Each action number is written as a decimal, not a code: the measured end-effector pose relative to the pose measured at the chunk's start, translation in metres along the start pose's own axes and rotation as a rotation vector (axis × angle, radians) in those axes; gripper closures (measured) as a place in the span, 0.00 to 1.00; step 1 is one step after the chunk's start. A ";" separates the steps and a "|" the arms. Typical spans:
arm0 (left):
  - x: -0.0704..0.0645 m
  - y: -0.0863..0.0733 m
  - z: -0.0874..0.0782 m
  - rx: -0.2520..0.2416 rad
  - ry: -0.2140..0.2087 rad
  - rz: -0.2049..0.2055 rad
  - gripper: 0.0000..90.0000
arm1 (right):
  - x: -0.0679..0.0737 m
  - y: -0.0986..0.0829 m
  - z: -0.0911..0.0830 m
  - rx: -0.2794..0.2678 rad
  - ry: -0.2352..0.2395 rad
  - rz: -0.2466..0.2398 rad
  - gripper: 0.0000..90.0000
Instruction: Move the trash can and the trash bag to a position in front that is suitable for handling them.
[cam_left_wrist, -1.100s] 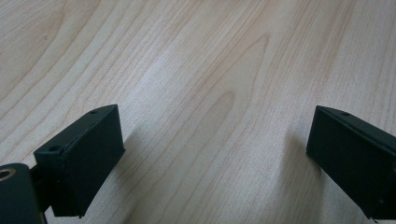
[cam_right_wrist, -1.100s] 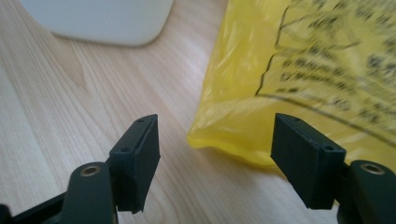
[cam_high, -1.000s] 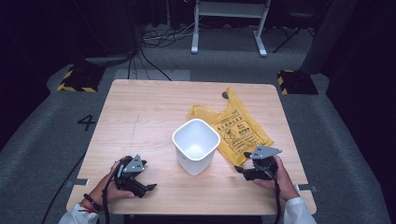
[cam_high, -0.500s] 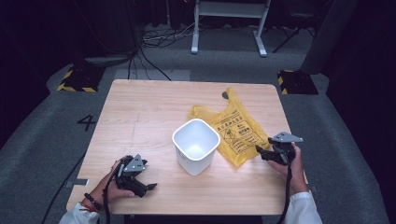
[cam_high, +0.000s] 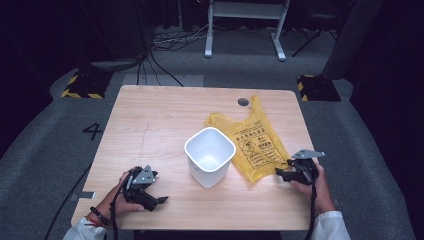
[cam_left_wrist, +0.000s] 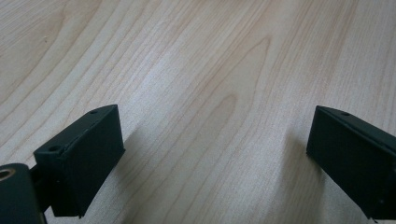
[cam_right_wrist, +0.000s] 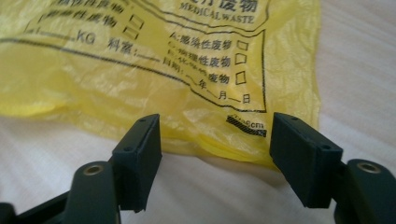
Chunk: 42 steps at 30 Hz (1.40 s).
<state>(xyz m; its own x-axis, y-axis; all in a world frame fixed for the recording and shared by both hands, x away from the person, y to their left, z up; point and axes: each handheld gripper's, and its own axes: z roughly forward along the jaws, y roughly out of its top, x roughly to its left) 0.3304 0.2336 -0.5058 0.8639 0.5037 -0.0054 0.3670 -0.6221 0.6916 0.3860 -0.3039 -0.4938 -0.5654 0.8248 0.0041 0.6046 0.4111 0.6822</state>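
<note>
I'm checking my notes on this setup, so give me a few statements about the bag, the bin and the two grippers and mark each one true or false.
1. The crinkled yellow plastic waste bag lies flat on the light wooden table. True.
2. The white square plastic bin lies on its side. False: it stands upright, mouth up.
3. The right gripper is shut on the bag. False: its jaws stand open at the bag's edge.
4. The left gripper is open over bare wood. True.
5. The bag is inside the bin. False: it lies beside it.
</note>
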 end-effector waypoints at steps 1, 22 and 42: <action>0.000 0.000 0.000 0.000 0.000 0.002 0.04 | 0.007 -0.002 -0.005 0.026 0.011 -0.001 0.35; 0.003 0.005 0.005 -0.003 -0.003 0.002 0.04 | 0.049 0.025 -0.058 -0.144 0.024 -0.150 0.35; 0.003 0.007 0.007 -0.002 0.003 -0.002 0.04 | -0.015 0.048 0.040 -0.066 -0.045 0.018 0.26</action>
<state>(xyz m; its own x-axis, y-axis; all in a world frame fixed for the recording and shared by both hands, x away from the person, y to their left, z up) 0.3381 0.2269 -0.5059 0.8621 0.5068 -0.0047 0.3683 -0.6200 0.6928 0.4461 -0.2809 -0.4902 -0.5278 0.8492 -0.0152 0.5754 0.3707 0.7290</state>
